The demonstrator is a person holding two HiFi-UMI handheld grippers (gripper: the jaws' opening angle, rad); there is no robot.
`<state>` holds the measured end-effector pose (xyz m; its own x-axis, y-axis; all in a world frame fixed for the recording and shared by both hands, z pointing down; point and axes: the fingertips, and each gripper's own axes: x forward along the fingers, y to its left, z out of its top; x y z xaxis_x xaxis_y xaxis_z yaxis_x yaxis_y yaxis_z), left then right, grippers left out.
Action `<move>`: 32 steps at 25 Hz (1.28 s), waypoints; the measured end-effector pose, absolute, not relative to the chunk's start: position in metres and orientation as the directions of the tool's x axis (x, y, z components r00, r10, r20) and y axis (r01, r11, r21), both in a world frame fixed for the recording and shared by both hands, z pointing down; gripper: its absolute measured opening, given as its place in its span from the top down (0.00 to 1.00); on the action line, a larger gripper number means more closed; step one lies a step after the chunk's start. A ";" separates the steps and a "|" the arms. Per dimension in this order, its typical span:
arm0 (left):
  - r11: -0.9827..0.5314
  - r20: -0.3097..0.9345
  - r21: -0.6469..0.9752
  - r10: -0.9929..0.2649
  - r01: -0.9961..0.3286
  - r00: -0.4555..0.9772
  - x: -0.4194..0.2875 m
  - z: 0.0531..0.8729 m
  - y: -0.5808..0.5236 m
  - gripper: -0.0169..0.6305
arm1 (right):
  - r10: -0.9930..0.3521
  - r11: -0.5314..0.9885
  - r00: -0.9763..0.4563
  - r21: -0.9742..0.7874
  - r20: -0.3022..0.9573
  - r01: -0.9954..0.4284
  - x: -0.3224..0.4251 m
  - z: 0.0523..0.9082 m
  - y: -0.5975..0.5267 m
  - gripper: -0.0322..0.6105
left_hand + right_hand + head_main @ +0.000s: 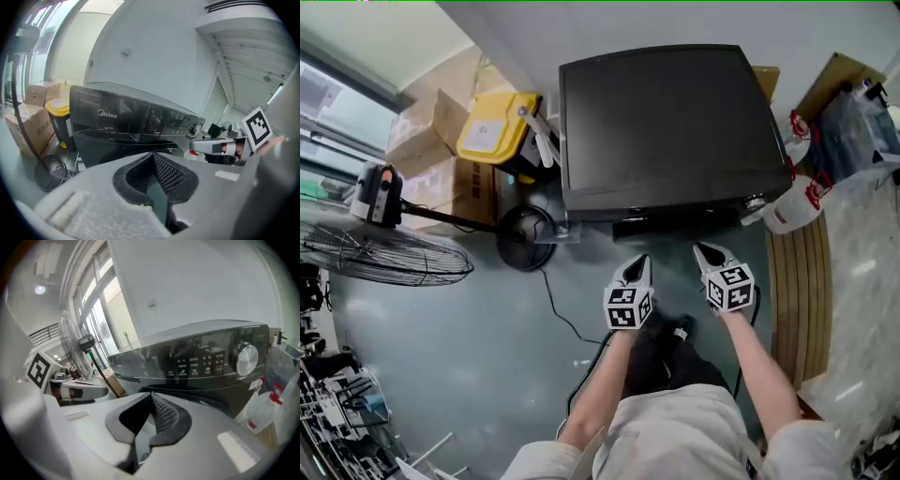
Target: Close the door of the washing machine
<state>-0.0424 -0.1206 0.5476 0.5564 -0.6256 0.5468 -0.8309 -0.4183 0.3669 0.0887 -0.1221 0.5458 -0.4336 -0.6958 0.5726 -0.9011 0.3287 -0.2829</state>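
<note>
A black front-loading washing machine (666, 122) stands against the wall, its control panel (206, 362) with a silver dial facing me. Below the panel the curved top of the door (140, 146) shows; I cannot tell whether it is latched. My left gripper (639, 264) and right gripper (705, 251) hang side by side in the air just in front of the machine, pointing at it and touching nothing. Both are shut and empty: the left gripper's (152, 155) pads meet at the tip, and so do the right gripper's (151, 394).
Left of the machine are a yellow-lidded bin (497, 127), cardboard boxes (431, 159) and a standing fan (384, 248) with a round base (525, 239). A cable (562, 314) runs across the floor. White bottles (792, 206) and a wooden board (802, 291) lie to the right.
</note>
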 end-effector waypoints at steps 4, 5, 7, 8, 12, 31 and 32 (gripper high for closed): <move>-0.388 0.552 0.367 -0.641 -0.845 0.534 -0.042 0.525 -0.107 0.96 | -0.694 0.384 -0.481 -0.289 0.536 -0.877 0.081 0.514 -0.114 0.95; -0.386 0.548 0.371 -0.643 -0.844 0.535 -0.041 0.518 -0.101 0.96 | -0.701 0.379 -0.477 -0.289 0.530 -0.879 0.081 0.507 -0.110 0.95; -0.389 0.539 0.375 -0.647 -0.841 0.540 -0.042 0.503 -0.089 0.96 | -0.712 0.363 -0.468 -0.295 0.524 -0.884 0.081 0.493 -0.098 0.95; -0.393 0.534 0.375 -0.649 -0.840 0.542 -0.043 0.495 -0.084 0.96 | -0.717 0.350 -0.463 -0.306 0.521 -0.885 0.080 0.486 -0.090 0.95; -0.389 0.515 0.375 -0.667 -0.841 0.538 -0.046 0.469 -0.064 0.96 | -0.740 0.302 -0.450 -0.350 0.500 -0.887 0.083 0.459 -0.055 0.95; -0.365 0.505 0.340 -0.707 -0.867 0.496 -0.043 0.443 -0.011 0.96 | -0.747 0.314 -0.402 -0.252 0.529 -0.915 0.114 0.451 0.025 0.95; -0.365 0.506 0.343 -0.705 -0.866 0.497 -0.042 0.444 -0.011 0.96 | -0.747 0.316 -0.409 -0.262 0.524 -0.912 0.113 0.450 0.025 0.95</move>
